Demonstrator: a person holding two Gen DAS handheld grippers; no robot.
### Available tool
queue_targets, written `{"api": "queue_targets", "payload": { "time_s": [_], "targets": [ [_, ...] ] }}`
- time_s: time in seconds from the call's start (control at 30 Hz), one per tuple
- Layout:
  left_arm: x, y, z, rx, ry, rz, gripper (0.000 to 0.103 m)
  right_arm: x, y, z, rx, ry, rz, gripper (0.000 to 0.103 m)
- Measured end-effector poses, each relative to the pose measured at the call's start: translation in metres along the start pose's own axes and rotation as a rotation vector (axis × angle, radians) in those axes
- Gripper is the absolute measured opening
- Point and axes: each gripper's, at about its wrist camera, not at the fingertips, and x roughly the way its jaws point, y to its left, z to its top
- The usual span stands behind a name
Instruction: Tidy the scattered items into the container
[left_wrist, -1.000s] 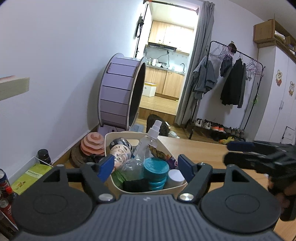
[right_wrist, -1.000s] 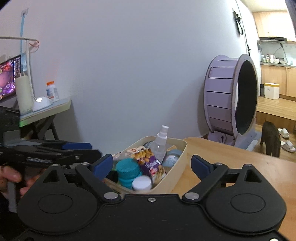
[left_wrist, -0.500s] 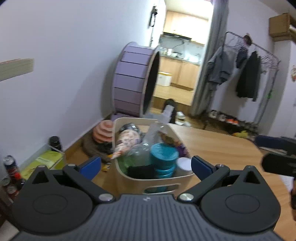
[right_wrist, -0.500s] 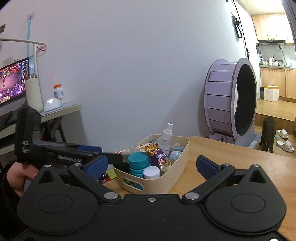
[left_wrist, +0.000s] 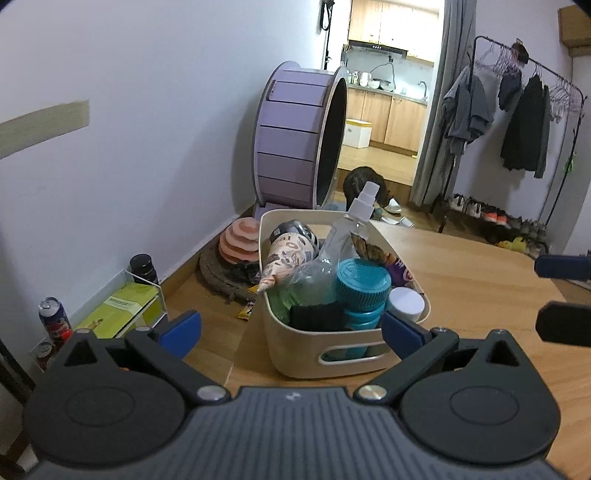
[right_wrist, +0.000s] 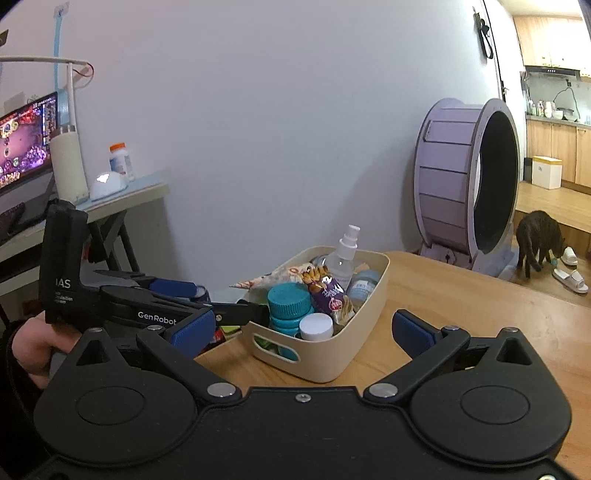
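A cream plastic bin with handle slots (right_wrist: 332, 354) sits on the light wooden surface (right_wrist: 461, 295), packed with a clear spray bottle (right_wrist: 343, 254), a teal screw-cap jar (right_wrist: 290, 308), a white-lidded jar (right_wrist: 316, 326) and a purple snack packet (right_wrist: 328, 293). The right tongs (right_wrist: 303, 328) stand wide apart, empty, short of the bin. To the left, a hand (right_wrist: 35, 343) holds the left tongs (right_wrist: 221, 301) at the bin's near corner; a dark cat (right_wrist: 537, 238) stands beside a lilac exercise wheel (right_wrist: 465, 181).
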Motion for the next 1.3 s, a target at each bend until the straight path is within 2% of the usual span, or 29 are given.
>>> {"api": "queue_targets", "payload": {
  "time_s": [0.37,0.67,1.0,1.3],
  "targets": [
    [0.000,-0.009,-0.001,0.002,0.085,-0.021,0.103,0.002,-0.005,0.001,0.020,0.074,-0.050,0.103],
    [0.000,-0.015,-0.002,0.019,0.110,-0.002,0.103,0.001,-0.005,0.004,0.018,0.097,-0.066,0.103],
    [0.000,-0.019,0.012,0.027,0.114,0.001,0.103,0.005,-0.006,0.021,-0.014,0.117,-0.077,0.103],
    [0.007,-0.025,0.014,0.047,0.133,0.001,0.103,0.008,-0.012,0.020,-0.010,0.148,-0.115,0.103]
  ]
}}
